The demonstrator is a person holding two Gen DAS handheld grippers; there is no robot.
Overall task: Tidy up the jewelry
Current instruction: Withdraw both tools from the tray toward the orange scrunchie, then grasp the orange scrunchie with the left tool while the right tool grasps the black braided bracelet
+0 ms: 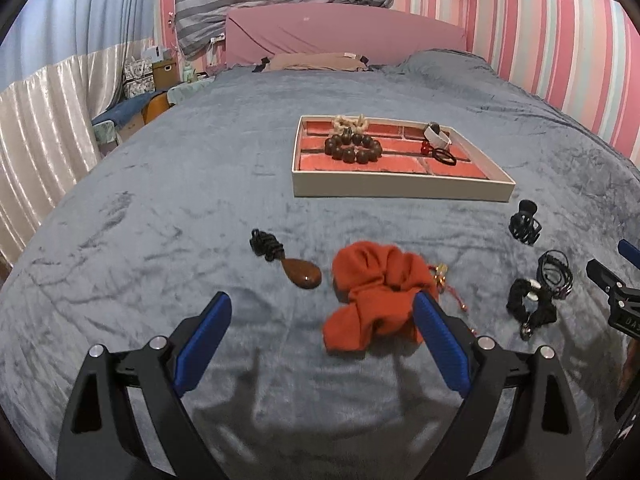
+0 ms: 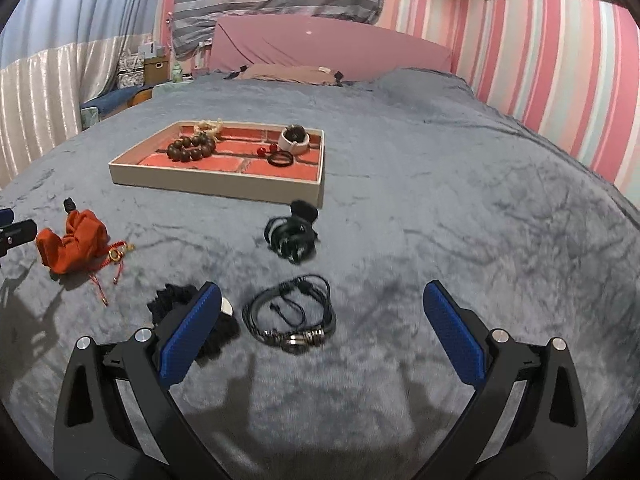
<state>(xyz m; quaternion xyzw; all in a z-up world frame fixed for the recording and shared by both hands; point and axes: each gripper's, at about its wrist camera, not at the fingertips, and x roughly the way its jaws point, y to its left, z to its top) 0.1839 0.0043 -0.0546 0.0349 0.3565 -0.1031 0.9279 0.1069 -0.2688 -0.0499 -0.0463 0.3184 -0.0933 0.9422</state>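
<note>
A cream tray (image 1: 400, 191) (image 2: 216, 186) with a red brick-pattern lining rests on the bed, holding a dark bead bracelet (image 1: 352, 147) (image 2: 191, 148), a white ring piece (image 1: 437, 136) and a black hair tie (image 1: 444, 157). My left gripper (image 1: 322, 312) is open just above the blanket, its right finger overlapping an orange scrunchie (image 1: 376, 292) (image 2: 72, 240). A brown teardrop pendant (image 1: 304, 274) on a black cord lies left of the scrunchie. My right gripper (image 2: 322, 300) is open, with a black cord necklace (image 2: 294, 316) between its fingers. A black scrunchie (image 2: 180, 300) sits behind its left finger.
A black claw clip (image 1: 525, 222) (image 2: 294, 234) lies in front of the tray. A red string bracelet (image 2: 116, 258) trails from the orange scrunchie. The grey blanket (image 1: 180, 200) covers the bed; a pink headboard (image 1: 344, 36) and striped wall stand behind it.
</note>
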